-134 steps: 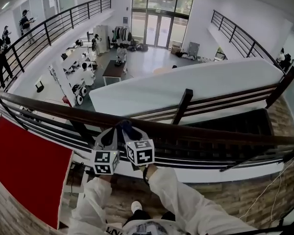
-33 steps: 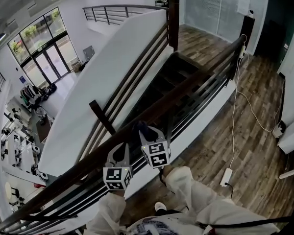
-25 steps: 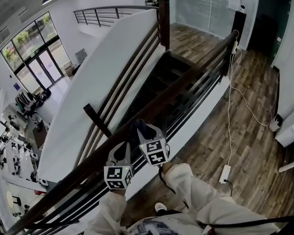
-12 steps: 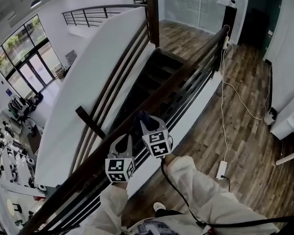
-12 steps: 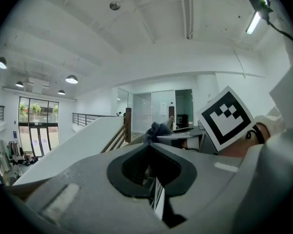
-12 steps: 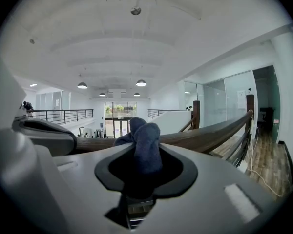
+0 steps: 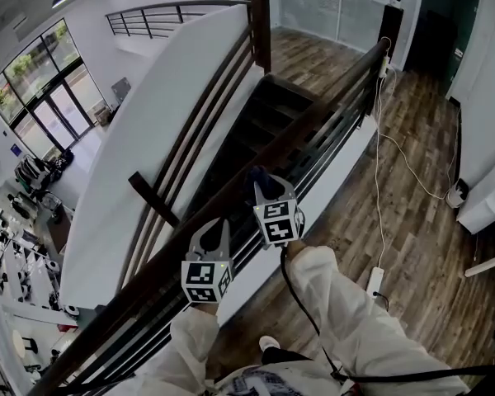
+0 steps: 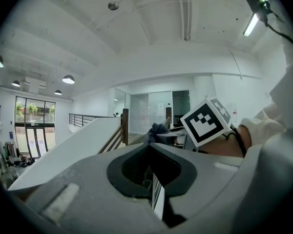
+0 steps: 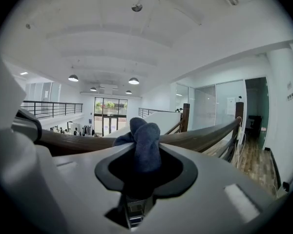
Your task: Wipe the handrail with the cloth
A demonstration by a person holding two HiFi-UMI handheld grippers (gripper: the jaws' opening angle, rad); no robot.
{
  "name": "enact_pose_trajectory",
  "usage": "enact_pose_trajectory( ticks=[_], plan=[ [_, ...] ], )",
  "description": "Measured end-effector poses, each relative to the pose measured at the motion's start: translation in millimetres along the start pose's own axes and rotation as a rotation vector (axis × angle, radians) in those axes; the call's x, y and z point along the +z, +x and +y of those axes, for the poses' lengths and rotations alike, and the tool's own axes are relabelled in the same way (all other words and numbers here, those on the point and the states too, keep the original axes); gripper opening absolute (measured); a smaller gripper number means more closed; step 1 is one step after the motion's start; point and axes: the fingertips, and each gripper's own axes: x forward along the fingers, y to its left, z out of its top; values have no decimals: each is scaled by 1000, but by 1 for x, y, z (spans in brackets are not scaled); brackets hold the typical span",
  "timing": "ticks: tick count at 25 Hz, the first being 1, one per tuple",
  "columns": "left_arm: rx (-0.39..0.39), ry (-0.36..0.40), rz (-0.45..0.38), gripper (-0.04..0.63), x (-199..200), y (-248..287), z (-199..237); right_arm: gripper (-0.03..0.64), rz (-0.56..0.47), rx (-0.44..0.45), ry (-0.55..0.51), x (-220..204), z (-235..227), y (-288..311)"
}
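The wiping looks under way, I think, with the long stretch of handrail (image 7: pixel 334 106) ahead of the fingers probably not yet done. The right gripper (image 7: pixel 265 190) has its fingers closed on the dark cloth (image 7: pixel 258 177), which sticks out beyond the fingertips and seems to touch the rail top. The left gripper (image 7: pixel 211 231), closed on nothing, hangs near the rail.

One cloth (image 9: pixel 146 143), one handrail (image 9: pixel 205 136), two hand-held grippers (image 7: pixel 209 229) (image 7: pixel 262 186).

cloth (image 7: pixel 257 175) sits on the handrail (image 7: pixel 322 115), pinched in the right gripper (image 7: pixel 264 190); left gripper (image 7: pixel 212 231) just left of it along the rail, stairs (image 7: pixel 256 130) behind, floor (image 7: pixel 417 188) on the right
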Motion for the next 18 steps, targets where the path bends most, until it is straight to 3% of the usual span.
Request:
enact_pose_trajectory(
  ticks=[8, 15, 18],
  plan=[
    [46, -12, 2, -3, -7, -32, 13, 97, 13, -33, -4, -4, -5, -2],
    [119, -22, -1, -2, -15, -74, 38, 98, -36, -72, -3, 3, -4, -16],
    [163, -31, -9, -2, -18, -94, 52, 98, -57, -49, 34, 6, 7, -28]
  ],
)
